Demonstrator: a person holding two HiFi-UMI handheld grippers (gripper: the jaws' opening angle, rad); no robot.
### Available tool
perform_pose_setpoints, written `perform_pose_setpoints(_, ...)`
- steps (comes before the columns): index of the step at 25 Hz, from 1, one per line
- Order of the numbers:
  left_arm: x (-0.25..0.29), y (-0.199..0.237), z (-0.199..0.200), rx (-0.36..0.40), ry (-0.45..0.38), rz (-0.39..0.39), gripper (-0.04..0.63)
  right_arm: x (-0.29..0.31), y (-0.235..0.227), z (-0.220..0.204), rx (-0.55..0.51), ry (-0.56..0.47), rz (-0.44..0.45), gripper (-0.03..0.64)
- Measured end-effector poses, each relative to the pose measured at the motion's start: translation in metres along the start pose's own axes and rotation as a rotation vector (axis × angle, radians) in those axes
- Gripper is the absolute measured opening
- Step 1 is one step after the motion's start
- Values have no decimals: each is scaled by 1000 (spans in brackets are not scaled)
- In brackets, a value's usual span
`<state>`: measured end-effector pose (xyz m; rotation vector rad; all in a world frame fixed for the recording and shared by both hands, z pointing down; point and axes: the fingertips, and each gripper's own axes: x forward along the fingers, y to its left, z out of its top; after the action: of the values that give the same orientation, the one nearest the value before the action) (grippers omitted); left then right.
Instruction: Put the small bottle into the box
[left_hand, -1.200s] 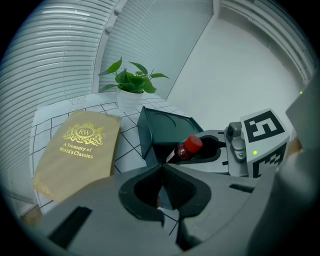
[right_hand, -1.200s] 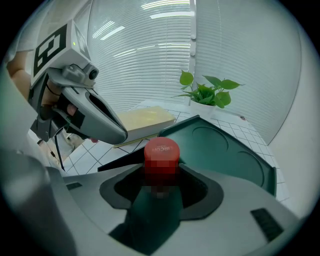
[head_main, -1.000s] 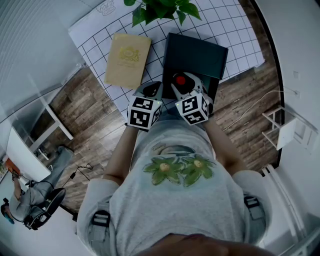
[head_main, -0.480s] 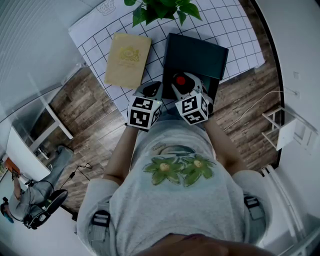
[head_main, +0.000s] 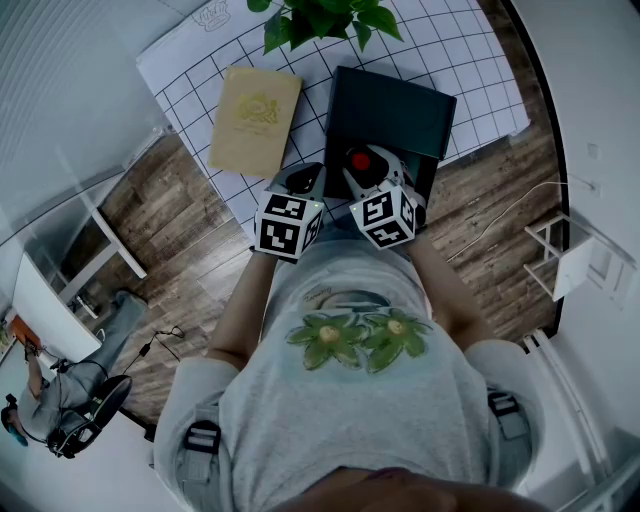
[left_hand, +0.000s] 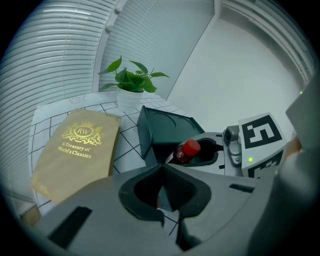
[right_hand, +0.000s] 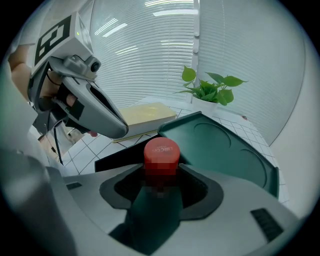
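The small bottle (head_main: 360, 160) with a red cap (right_hand: 161, 151) stands upright between the jaws of my right gripper (head_main: 366, 168), which is shut on it. It hangs over the near end of the dark green box (head_main: 400, 115), whose lid stands open. The left gripper view shows the bottle (left_hand: 188, 150) in front of the box (left_hand: 160, 125). My left gripper (head_main: 303, 178) hovers just left of the box, its jaws closed together with nothing between them (left_hand: 161, 172). The bottle's lower body is hidden by the right jaws (right_hand: 161, 182).
A tan hardback book (head_main: 255, 120) lies on the white gridded mat (head_main: 470, 50) left of the box. A potted green plant (head_main: 320, 20) stands at the mat's far edge. Wood floor (head_main: 180, 230) surrounds the mat; a white rack (head_main: 570, 260) stands at right.
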<state>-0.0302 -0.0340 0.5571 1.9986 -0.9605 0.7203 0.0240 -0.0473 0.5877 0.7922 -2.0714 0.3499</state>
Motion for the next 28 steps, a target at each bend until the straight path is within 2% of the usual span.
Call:
perform_pose_setpoints(12, 1, -2, 2, 9, 1, 2, 6, 2, 3, -2, -47, 15, -1, 218)
perform_pose_setpoints(22, -4, -8, 14, 47, -14, 2, 7, 3, 8, -5, -67, 51, 24, 218)
perform_pose_setpoints(28, -11, -15, 20, 77, -31, 8, 8, -1, 10, -4, -22, 85, 68, 219)
